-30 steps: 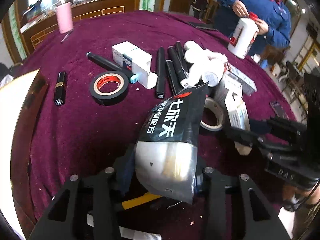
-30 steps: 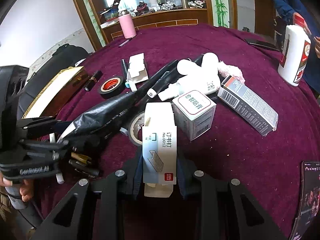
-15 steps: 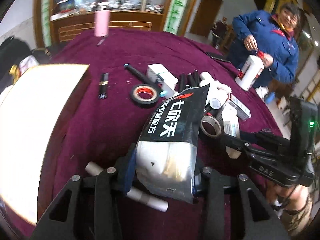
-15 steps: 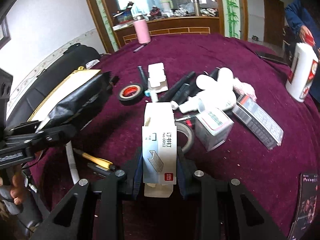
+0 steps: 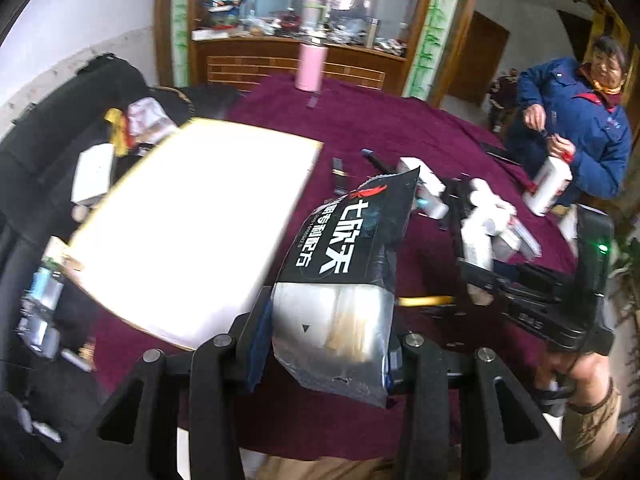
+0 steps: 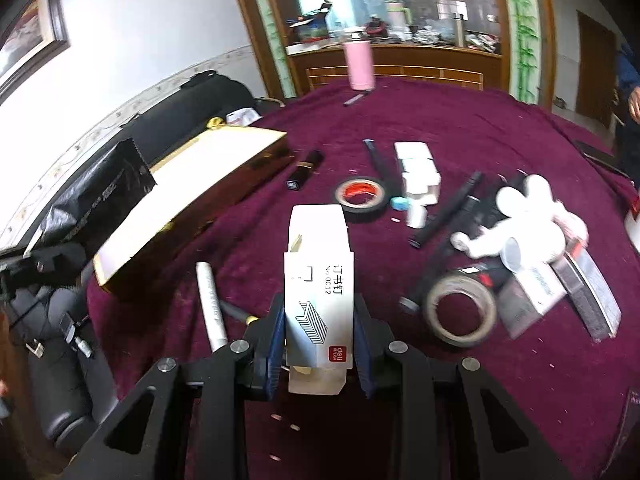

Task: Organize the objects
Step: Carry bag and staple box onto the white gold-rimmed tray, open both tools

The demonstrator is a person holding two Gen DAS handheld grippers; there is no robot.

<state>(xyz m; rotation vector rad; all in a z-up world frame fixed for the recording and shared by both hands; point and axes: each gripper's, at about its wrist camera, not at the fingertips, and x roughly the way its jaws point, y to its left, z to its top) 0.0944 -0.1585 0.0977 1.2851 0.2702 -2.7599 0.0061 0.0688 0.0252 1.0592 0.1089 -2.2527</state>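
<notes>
You held both grippers angled down over the round table draped in maroon cloth [image 6: 460,128], each one clenched on something. Your left gripper [image 5: 326,344] gripped a black-and-silver foil pouch [image 5: 340,276] by its silvery lower end, so the black top with white Chinese lettering tilted up and away from you, clear of the cloth and just right of the large white-topped, gold-edged box [image 5: 192,232] at the table's left edge. Your right gripper [image 6: 320,336] pinched a white staple box [image 6: 318,280] between its blue pads; the box stood upright along the fingers, its top flap open and a staple drawing and small red logo on its face, raised above the cloth in front of you. Beyond it lay a black tape roll with a red core [image 6: 361,195], a clear tape roll [image 6: 460,312] to the right, a white marker [image 6: 211,304] to the left, and a black lipstick tube [image 6: 305,170] beside the gold-edged box. In the left wrist view, your right hand [image 5: 576,384] showed below its gripper at the right edge.
</notes>
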